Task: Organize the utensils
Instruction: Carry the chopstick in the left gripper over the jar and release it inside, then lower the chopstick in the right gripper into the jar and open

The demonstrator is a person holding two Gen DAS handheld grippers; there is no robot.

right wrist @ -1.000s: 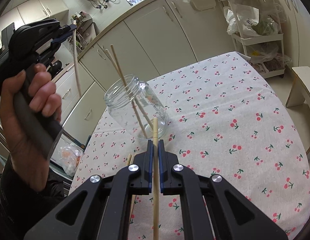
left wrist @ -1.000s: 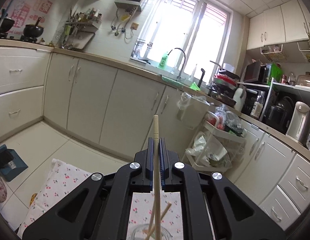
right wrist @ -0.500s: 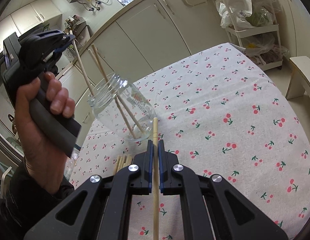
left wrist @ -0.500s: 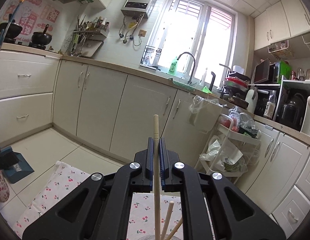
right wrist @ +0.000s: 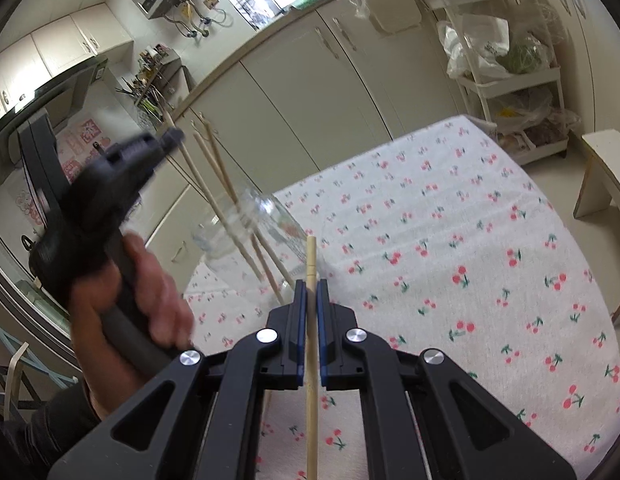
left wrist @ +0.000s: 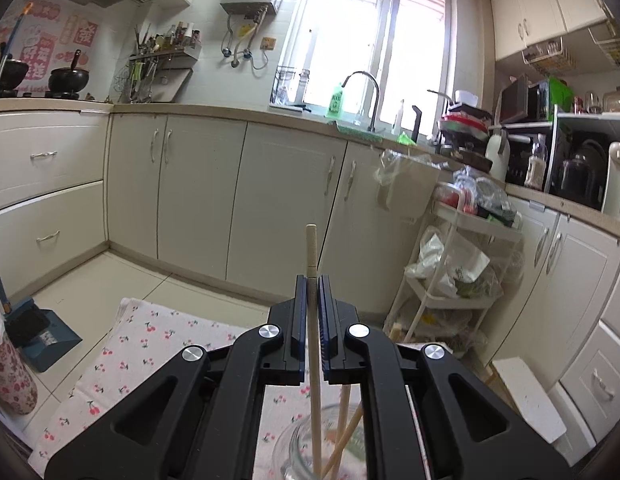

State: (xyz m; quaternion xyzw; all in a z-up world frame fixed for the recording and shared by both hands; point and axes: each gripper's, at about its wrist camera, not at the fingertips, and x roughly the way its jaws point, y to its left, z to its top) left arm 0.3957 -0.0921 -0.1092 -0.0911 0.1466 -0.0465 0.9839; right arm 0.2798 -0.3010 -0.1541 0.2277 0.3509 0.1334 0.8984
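A: Left black two-finger gripper status?
B: Clamped on a pale wooden chopstick; its lower end sits inside the clear glass jar, beside two more chopsticks.
A: Right black two-finger gripper?
B: Clamped on another pale wooden chopstick, above the cherry-print tablecloth, near the jar.
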